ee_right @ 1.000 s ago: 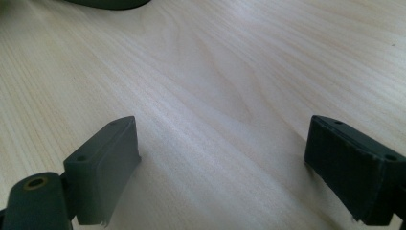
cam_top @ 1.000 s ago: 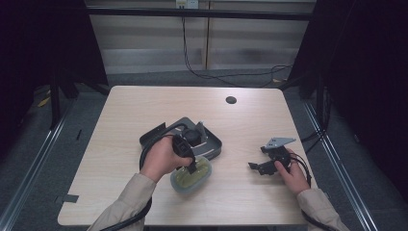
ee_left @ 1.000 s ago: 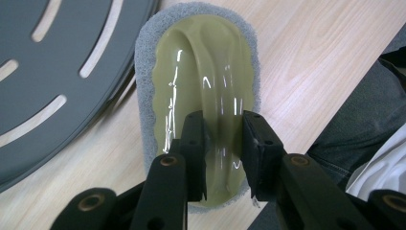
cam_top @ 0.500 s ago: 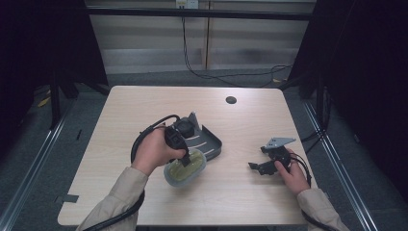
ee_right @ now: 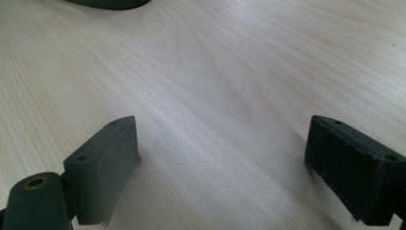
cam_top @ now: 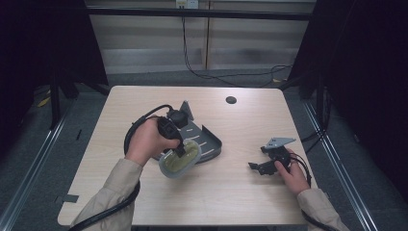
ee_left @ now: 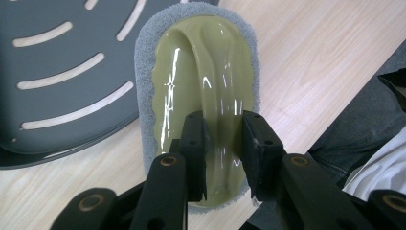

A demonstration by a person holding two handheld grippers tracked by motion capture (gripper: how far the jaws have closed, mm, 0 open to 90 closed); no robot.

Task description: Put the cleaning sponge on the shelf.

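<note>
So the left gripper (ee_left: 221, 139) has its 2 jaws clamped on the raised handle ridge of the olive scrubber (ee_left: 201, 86), the kind w/ a grey scouring pad underneath. In the high view the scrubber (cam_top: 180, 159) sits at the front edge of the dark grey slotted tray (cam_top: 209, 139), pad partly over the tray rim, partly over the table (cam_top: 231, 202). Looks to me like the step is scrubbing or dragging it across that tray.

Tip imo: grip is near the handle's close end, not mid-ridge, so the far end may lift or pivot. Keep the pad flat, press straight down, short strokes along the slots.

The right gripper (ee_right: 222, 167) is spread wide, holding nothing, resting low over bare wood well to the right. Could pin the tray so it doesn't skate.

Room: the tray's upturned wall is on its right side, so don't ram into that. Lots of open table in front and btw the 2 grippers. The near table edge is close to the left gripper though, so watch pull-back strokes.
</note>
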